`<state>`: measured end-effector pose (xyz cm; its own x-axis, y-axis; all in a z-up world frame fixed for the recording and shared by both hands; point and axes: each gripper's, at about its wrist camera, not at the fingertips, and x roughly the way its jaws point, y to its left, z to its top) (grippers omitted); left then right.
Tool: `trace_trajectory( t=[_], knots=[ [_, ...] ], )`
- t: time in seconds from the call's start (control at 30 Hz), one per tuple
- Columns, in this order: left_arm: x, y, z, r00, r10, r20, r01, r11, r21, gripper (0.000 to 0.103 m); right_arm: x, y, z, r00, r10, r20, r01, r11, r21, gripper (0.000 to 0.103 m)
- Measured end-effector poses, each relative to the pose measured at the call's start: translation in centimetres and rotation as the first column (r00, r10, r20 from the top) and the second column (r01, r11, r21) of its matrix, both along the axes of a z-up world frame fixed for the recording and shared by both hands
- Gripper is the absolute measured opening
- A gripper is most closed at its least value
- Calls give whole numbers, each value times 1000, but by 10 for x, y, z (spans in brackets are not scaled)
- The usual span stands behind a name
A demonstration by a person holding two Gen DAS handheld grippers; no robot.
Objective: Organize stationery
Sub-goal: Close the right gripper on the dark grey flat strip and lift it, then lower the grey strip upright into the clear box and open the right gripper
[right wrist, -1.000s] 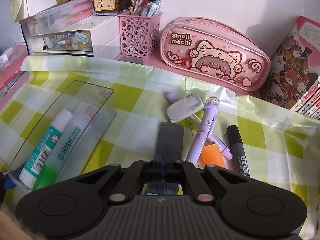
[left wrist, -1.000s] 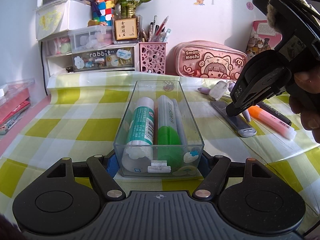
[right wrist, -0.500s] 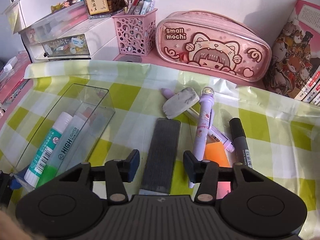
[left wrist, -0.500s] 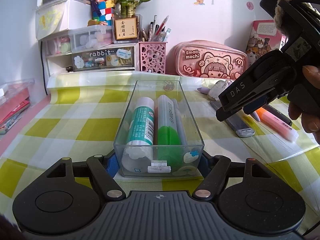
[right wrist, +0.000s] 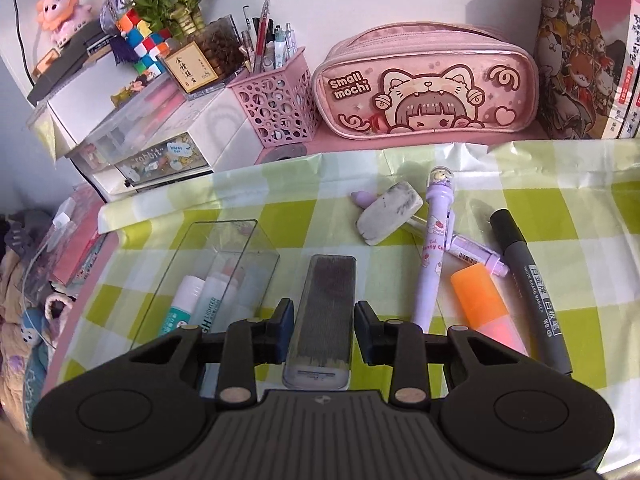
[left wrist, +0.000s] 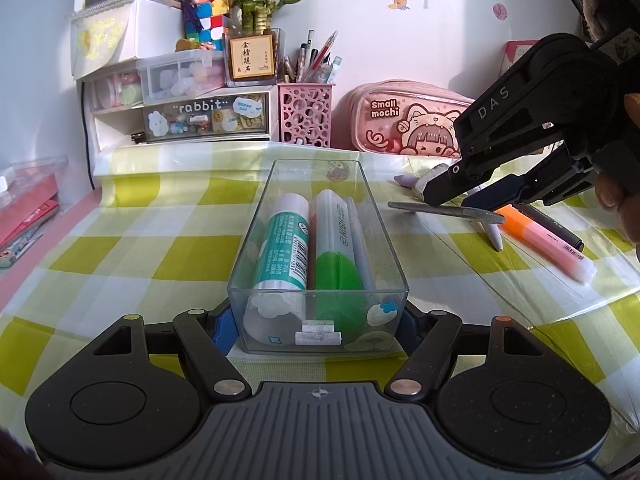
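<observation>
Plainly, the left gripper (left wrist: pixel 316 322) is clamped across the near end of the clear box (left wrist: pixel 316 289), which sits on the checked cloth (left wrist: pixel 120 256) at the left of the work area. Inside it lie a glue stick (left wrist: pixel 280 248), a green highlighter (left wrist: pixel 334 248) and a thin grey pen along the right wall. If that hold slackened or tugged, the light box could skid or tip, and the round barrels would likely roll.

Right of the box lies the flat grey case (right wrist: pixel 324 312), flat on the cloth, with its long axis running near to far. The right gripper (right wrist: pixel 325 320) straddles its near half. The jaws are closing with the case between them, and a sliver of gap shows at each pad, so nothing is pinched yet. The case is thin and smooth. My worry is that the pads ride over its edges, or catch the glossy cloth and drag it, or that the far end droops once the case is lifted.

Further right, the purple pen (right wrist: pixel 434 248) lies just beside the right pad, and a wide swing could knock it into the orange highlighter (right wrist: pixel 488 304) and black marker (right wrist: pixel 528 276).

For room, the strip between box and case is bare. The eraser (right wrist: pixel 390 212) sits beyond, and the box's right wall is the edge to clear.
</observation>
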<state>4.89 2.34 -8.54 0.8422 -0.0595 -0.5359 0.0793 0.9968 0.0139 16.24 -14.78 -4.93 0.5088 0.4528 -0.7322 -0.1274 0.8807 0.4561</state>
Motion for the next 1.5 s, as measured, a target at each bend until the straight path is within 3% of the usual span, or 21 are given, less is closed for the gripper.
trace_trajectory(
  t=[0.03,0.13,0.23,0.33,0.4,0.47,0.67,0.73,0.77,0.97,1.13,1.3,1.5],
  knots=[
    [-1,0,0,1000,0,1,0,1000,1,73,-1,0,2,1000,-6,-6,6,1000,31,0],
    [-1,-1,0,1000,2,1,-2,1000,3,73,-4,0,3,999,-19,-41,24,990,138,0],
    [-2,1,1,1000,2,-2,-2,1000,-1,73,-3,16,-2,999,8,-32,-7,1000,28,0],
    [-3,5,2,1000,16,-9,-16,1000,-15,73,-1,19,-11,999,8,-32,-8,1000,-3,0],
    [-4,7,2,1000,24,-4,-24,1000,-6,73,0,22,-11,1000,10,-21,-10,1000,-5,22],
    [-6,10,3,999,38,-5,-38,999,-8,73,-2,33,-8,999,46,-3,-46,998,-43,30],
    [-12,26,3,996,91,9,-91,996,2,72,-7,82,-9,988,153,25,-143,961,-238,39],
    [-13,26,3,996,92,12,-92,996,3,72,-10,97,-11,983,175,59,-146,932,-331,27],
    [-13,27,2,996,91,15,-91,996,3,72,-12,99,-11,981,177,77,-141,930,-341,16],
    [-13,26,1,996,90,24,-90,996,0,72,-11,84,-7,987,150,62,-129,958,-257,14],
    [-13,26,1,996,90,26,-90,996,2,73,-16,72,9,991,106,80,-98,991,-95,14],
    [-13,24,1,995,92,29,-93,996,11,73,-23,70,32,991,96,97,-101,993,53,14],
    [-13,24,1,995,92,29,-92,996,13,73,-22,98,31,989,131,68,-129,991,-32,14]
  ],
)
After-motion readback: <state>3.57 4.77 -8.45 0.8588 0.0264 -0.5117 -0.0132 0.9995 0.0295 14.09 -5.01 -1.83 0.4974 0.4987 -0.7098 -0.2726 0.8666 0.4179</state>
